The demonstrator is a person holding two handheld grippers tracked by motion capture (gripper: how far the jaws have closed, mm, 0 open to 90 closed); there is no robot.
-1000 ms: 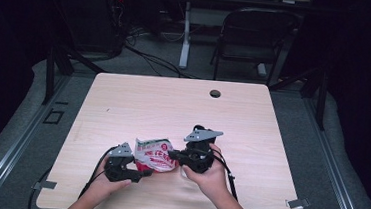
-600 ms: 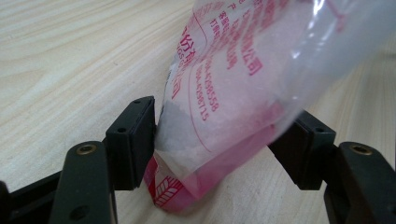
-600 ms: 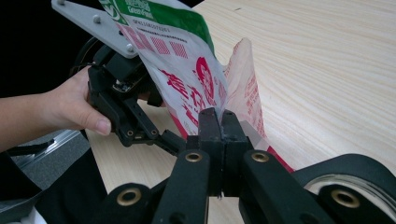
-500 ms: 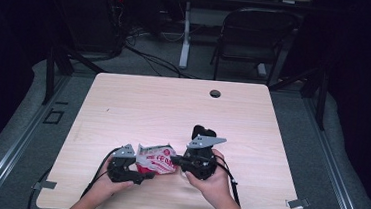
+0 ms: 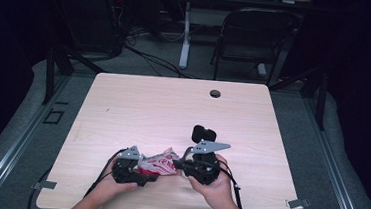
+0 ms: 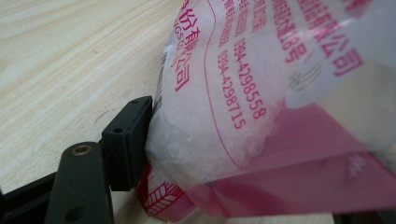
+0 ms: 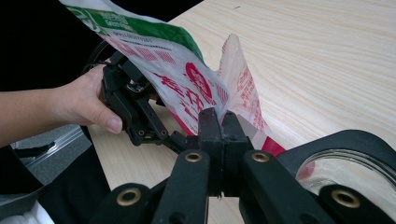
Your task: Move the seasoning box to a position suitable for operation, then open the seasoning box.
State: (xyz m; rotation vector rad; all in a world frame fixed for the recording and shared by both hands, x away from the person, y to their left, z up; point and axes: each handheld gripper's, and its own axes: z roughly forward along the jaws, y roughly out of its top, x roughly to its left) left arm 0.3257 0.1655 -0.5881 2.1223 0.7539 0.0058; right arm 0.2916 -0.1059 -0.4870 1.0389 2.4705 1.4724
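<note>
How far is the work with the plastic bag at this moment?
Done: the right gripper is clamped on one edge of the plastic bag, lifting it off the table. In hand: the left gripper has just been opening, with the bag against one finger. Left: what follows cannot be told.

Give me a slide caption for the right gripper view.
Right gripper clamped on a red-printed plastic bag above the wooden table.
</note>
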